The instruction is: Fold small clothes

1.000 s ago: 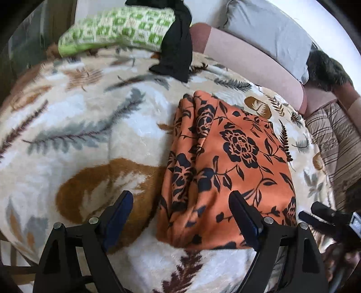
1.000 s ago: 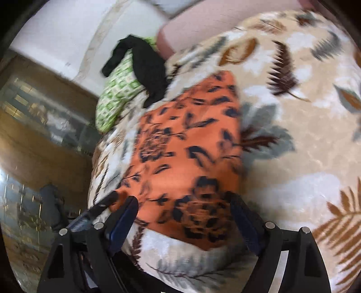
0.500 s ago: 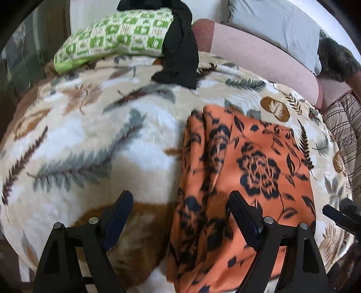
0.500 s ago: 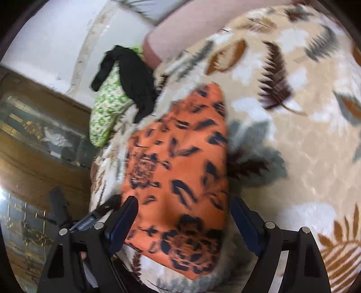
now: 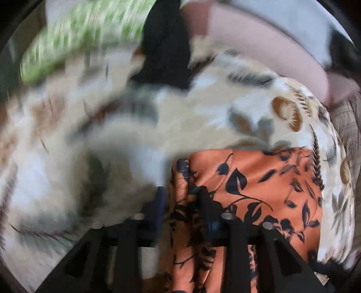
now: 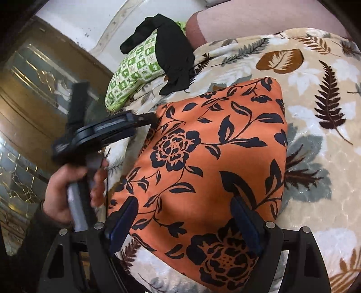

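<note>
A leaf-patterned cream blanket covers the bed. At its far end lies a green-and-white checked pillow with a black garment draped over it. Beside these stands a pink cushion. A wooden glass-panelled door stands beyond.

Ahead of the fingers: one orange floral garment, one black garment, one green checked pillow, one leaf-print blanket.

Home bedroom: blanketed bed, pillow

Floral garment on blanket, pillow behind
</note>
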Motion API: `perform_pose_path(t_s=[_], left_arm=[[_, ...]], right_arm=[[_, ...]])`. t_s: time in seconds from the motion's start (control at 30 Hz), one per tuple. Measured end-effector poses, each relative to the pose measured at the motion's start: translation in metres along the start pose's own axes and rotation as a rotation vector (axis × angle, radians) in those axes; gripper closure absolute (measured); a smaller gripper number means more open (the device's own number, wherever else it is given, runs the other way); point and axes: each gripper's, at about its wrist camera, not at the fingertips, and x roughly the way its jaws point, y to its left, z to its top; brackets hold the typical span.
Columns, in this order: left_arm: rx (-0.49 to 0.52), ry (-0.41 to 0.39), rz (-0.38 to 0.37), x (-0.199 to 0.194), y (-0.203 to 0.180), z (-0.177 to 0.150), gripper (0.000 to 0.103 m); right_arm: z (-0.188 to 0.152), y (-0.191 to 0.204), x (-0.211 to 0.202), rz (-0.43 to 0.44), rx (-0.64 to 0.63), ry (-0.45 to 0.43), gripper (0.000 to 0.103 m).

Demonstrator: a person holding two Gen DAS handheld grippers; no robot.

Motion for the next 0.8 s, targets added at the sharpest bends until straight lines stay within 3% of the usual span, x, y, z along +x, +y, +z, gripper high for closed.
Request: perform_pose_path(t_s=[0.07, 0.27, 0.37, 0.47, 0.8], left_arm=[[-0.017, -0.022, -0.004, 0.002, 0.005, -0.004, 0.061], [0.068, -0.067, 0.090, -0.015, -0.014, -0.011, 0.057], [0.141, -0.127, 0.134, -0.039, -0.023, -0.020, 0.053], [0.133, -0.156, 0.127, -0.056, -0.024, -0.029, 0.046], [0.096, -0.200, 0.130, -0.095, -0.014, -0.060, 0.044]], right_arm=[[-0.001, -0.002, 0.000, 0.018, 0.006, 0.001, 0.017], [-0.003, 0.000, 0.003, 0.001, -0.010, 0.003, 0.017], [-0.003, 0.003, 0.000, -0.015, -0.001, 0.007, 0.017], [-0.004, 0.009, -0.009, -0.013, 0.012, -0.008, 0.017], [0.008, 0.016, -0.025, -0.059, 0.056, -0.112, 0.017]])
